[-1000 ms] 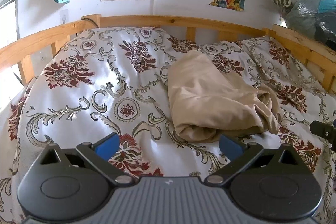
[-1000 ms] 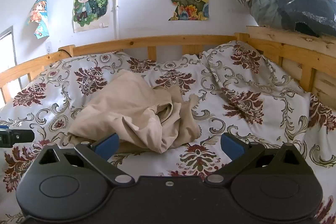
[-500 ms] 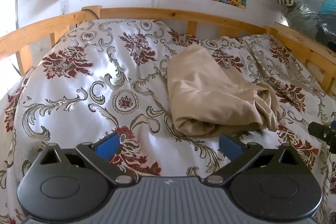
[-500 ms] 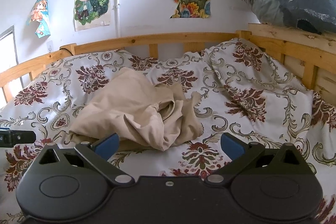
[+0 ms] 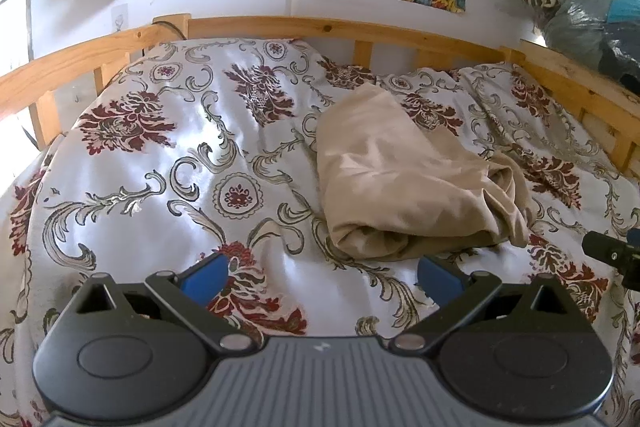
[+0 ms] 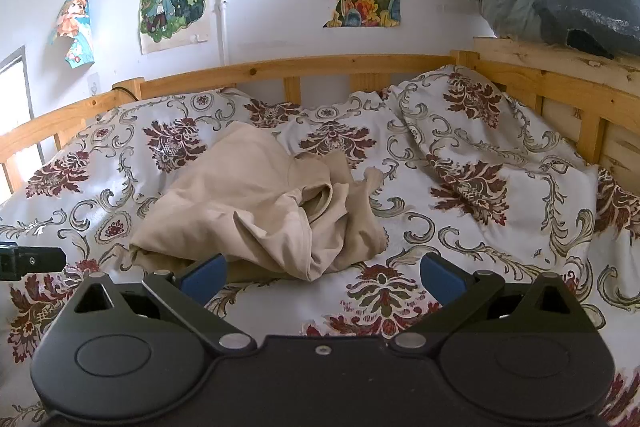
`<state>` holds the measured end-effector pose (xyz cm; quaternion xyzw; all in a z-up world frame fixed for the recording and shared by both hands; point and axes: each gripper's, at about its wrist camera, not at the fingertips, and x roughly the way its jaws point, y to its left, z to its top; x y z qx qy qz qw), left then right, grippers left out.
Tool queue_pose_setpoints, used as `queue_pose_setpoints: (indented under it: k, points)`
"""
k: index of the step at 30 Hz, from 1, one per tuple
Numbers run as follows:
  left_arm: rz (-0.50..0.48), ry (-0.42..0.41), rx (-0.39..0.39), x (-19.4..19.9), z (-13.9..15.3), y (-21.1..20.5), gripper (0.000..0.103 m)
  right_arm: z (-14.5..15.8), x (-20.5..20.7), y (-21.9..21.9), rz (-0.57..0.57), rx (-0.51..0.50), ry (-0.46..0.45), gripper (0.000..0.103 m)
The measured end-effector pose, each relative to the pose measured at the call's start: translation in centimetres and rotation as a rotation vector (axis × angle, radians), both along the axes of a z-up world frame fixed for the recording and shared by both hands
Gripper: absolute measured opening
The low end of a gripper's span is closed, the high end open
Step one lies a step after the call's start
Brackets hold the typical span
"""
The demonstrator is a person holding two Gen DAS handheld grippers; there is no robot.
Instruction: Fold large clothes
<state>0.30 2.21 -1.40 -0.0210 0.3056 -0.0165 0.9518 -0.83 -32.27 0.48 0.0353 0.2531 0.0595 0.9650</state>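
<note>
Both grippers, left [image 5: 322, 277] & right [image 6: 323, 273], spread empty; crumpled beige garment [image 5: 400, 179] at 12-1 o'clock risks multi-layer snag.

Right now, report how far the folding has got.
Nothing looks folded: the beige garment lies crumpled in a heap on the floral duvet. Nothing is in hand; the left hand-held gripper and right hand-held gripper are open just short of it. Spreading and folding remain.

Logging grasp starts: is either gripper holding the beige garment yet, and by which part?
Nothing is held. The left gripper and right gripper are both open, short of the crumpled beige garment.
</note>
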Motion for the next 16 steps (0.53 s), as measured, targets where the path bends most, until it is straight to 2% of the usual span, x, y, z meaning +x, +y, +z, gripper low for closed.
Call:
queue_pose_setpoints:
  k: [16]
  points:
    - [0.028, -0.007, 0.014, -0.19, -0.24, -0.06, 0.102, -0.02, 0.0, 0.03, -0.001, 0.001, 0.001, 0.102]
